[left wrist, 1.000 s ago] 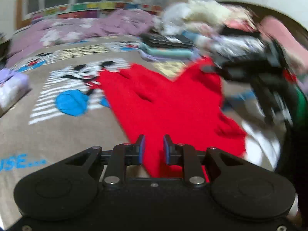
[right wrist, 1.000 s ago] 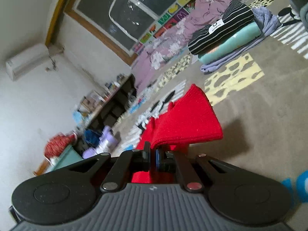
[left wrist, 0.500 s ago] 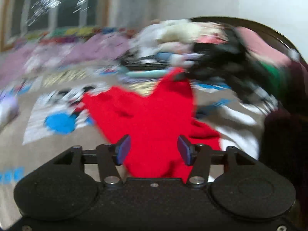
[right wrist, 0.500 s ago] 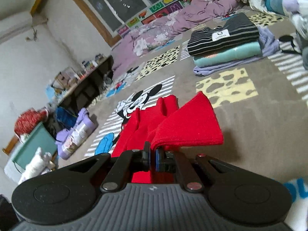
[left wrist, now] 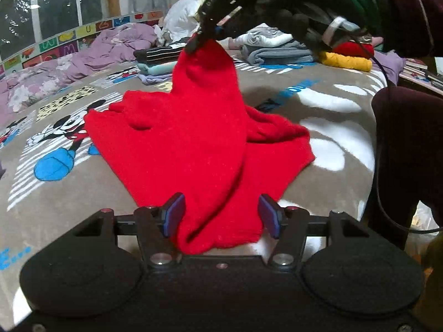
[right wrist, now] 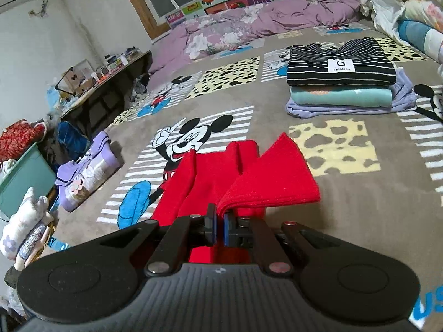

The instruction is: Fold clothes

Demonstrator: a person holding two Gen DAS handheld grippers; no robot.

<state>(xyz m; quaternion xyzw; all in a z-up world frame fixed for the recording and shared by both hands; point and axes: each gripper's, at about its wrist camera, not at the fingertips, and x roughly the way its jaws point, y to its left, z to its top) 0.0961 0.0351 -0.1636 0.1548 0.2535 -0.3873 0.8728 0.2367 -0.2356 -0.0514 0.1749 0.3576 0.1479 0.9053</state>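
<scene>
A red knitted garment (left wrist: 191, 135) lies on the Mickey Mouse blanket (left wrist: 55, 188), one corner lifted into a peak. My right gripper (right wrist: 219, 228) is shut on that corner, and the red garment (right wrist: 263, 177) hangs forward from it; the right gripper also shows at the top of the left wrist view (left wrist: 198, 41), held by a gloved hand. My left gripper (left wrist: 220, 215) is open, low over the near edge of the garment, with the red fabric lying between its blue pads (left wrist: 173, 214).
A stack of folded clothes (right wrist: 343, 83), striped on top, sits at the right on the blanket (right wrist: 346, 221). A purple quilt (right wrist: 263, 19) lies at the back. More folded piles (left wrist: 279, 47) sit at the far right. A lilac garment (right wrist: 85, 171) and a low table (right wrist: 108, 94) are left.
My left gripper has opened from nearly shut and come in low over the garment's near edge. My right gripper has kept its hold, lifting the corner higher.
</scene>
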